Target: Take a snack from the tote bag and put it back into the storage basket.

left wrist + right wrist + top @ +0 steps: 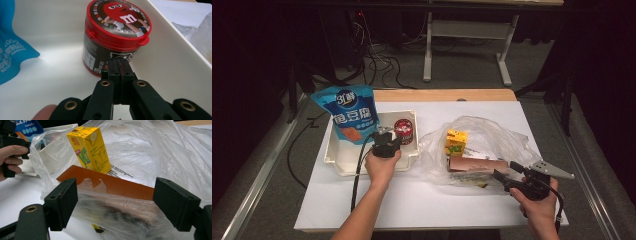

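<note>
At the bottom of the left gripper view, the left gripper [119, 66] has its jaws clenched together with nothing between them, their tips just short of the red-lidded M&M's candy tub [115, 32] standing upright in the white tray [172, 57]. In the high view that tray sits left of centre with a blue snack pouch [346, 113] leaning at its upper-left corner. The right gripper [115, 205], lower right in the high view, is spread wide before the clear plastic bag [160, 152], gripping nothing; inside it stand a yellow drink carton [90, 148] and a flat brown box [117, 185]. Unpacking the bag into the tray looks to be under way; next, the right jaws would need to close on the box through the mouth of the bag.
</note>
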Demonstrator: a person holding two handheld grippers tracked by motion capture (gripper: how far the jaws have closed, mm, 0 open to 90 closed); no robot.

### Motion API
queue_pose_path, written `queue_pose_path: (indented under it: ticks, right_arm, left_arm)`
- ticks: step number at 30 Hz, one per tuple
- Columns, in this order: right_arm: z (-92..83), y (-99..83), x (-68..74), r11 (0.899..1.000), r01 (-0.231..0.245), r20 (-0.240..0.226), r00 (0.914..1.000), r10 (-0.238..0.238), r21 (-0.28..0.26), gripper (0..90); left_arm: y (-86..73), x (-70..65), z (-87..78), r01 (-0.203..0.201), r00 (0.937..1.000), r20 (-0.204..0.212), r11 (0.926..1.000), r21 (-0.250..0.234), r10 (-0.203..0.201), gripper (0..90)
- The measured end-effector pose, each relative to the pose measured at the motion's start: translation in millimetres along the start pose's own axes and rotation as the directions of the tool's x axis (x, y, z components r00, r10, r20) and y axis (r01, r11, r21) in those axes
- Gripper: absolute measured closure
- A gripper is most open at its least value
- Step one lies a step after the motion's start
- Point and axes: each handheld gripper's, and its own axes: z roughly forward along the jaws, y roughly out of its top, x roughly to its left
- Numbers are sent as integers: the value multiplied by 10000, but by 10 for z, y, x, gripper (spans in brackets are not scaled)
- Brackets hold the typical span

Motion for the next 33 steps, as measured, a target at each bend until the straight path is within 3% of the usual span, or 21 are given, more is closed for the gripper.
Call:
queue_pose_path:
  ticks: [20, 25, 33]
  right_arm:
    - [24, -4, 19, 10000, 52, -77, 10000, -51, 43, 208]
    - [29, -6, 21, 10000, 48, -108, 9999, -47, 59, 209]
    - [36, -8, 27, 9999, 118, -115, 9999, -117, 78, 209]
  left_arm:
    - [106, 56, 144, 627, 9976, -325, 9977, 243, -619, 900]
    - [114, 87, 153, 818, 9965, -168, 9965, 191, -815, 900]
    - [112, 109, 163, 636, 9979, 123, 9978, 180, -638, 900]
